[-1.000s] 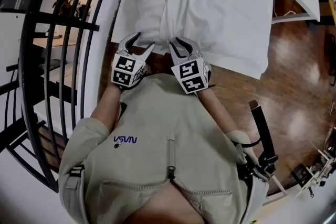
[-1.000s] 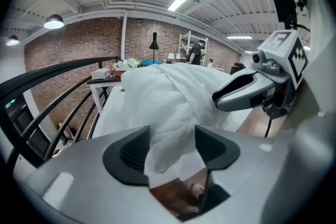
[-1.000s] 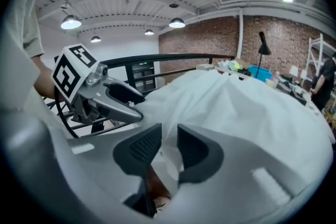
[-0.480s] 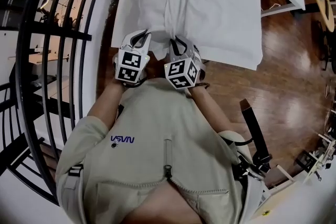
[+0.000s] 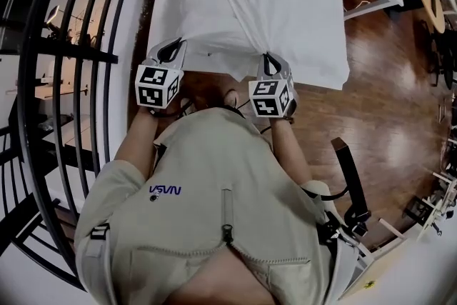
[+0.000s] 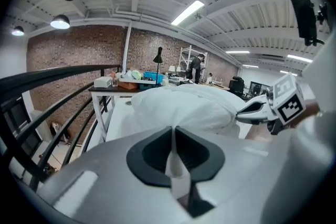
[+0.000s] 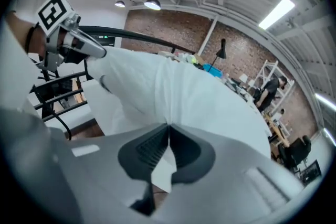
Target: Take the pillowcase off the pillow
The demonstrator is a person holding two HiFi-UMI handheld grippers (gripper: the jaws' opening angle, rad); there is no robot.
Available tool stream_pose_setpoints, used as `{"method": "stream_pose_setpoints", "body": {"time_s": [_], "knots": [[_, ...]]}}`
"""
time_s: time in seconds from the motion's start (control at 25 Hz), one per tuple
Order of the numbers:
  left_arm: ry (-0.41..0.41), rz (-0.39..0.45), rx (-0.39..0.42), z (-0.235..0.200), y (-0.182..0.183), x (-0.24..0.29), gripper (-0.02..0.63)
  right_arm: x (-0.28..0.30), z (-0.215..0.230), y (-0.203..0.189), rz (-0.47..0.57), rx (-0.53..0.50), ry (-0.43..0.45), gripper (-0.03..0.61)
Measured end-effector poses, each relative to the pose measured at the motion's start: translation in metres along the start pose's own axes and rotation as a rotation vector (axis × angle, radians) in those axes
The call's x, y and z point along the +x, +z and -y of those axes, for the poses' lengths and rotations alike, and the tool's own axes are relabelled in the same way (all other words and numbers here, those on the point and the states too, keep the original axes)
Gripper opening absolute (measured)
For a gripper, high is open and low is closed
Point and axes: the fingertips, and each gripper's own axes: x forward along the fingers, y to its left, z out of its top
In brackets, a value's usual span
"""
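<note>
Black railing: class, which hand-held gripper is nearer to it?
Left. The left hand-held gripper grips the pillowcase beside the railing; the right hand-held gripper grips it farther along.

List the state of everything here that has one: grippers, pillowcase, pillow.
Left gripper, shut on pillowcase edge; jaws have just been closing.
Right gripper, shut on pillowcase edge; jaws have just been closing.
Pillowcase, on the pillow, near edge pinched at two spots.
Pillow, hidden inside pillowcase, lying on table.

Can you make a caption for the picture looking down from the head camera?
Left gripper and right gripper each pinch the near edge of the white pillowcase lying on a white table.
</note>
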Motion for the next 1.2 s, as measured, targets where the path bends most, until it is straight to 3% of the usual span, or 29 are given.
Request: {"method": "stream_pose_setpoints", "body": {"time_s": [0.12, 0.24, 0.44, 0.56, 0.68, 0.88, 1.08, 1.2], "knots": [[0.005, -0.063, -0.061, 0.005, -0.033, 0.004, 0.023, 0.017, -0.013, -0.024, -0.069, 0.023, 0.052, 0.011], [0.009, -0.116, -0.065, 0.011, -0.062, 0.008, 0.023, 0.021, -0.024, -0.033, -0.089, 0.034, 0.108, 0.011], [0.014, -0.118, 0.007, 0.02, -0.057, 0.013, 0.032, 0.016, -0.027, -0.027, -0.056, 0.054, 0.16, 0.017], [0.032, -0.107, 0.027, 0.024, -0.049, 0.006, 0.07, 0.009, -0.032, -0.016, -0.025, 0.063, 0.229, 0.032], [0.053, -0.07, 0.0, 0.028, -0.032, -0.006, 0.097, -0.003, -0.035, 0.0, 0.05, 0.115, 0.314, 0.046], [0.103, 0.009, -0.078, 0.032, 0.005, -0.013, 0.089, -0.016, -0.026, 0.02, 0.173, 0.206, 0.435, 0.064], [0.178, 0.047, -0.045, 0.022, 0.042, 0.0, 0.091, -0.027, 0.012, 0.087, 0.45, 0.273, 0.433, 0.063], [0.185, 0.055, -0.05, 0.022, 0.052, 0.011, 0.106, -0.016, 0.028, 0.111, 0.486, 0.242, 0.417, 0.064]]}}
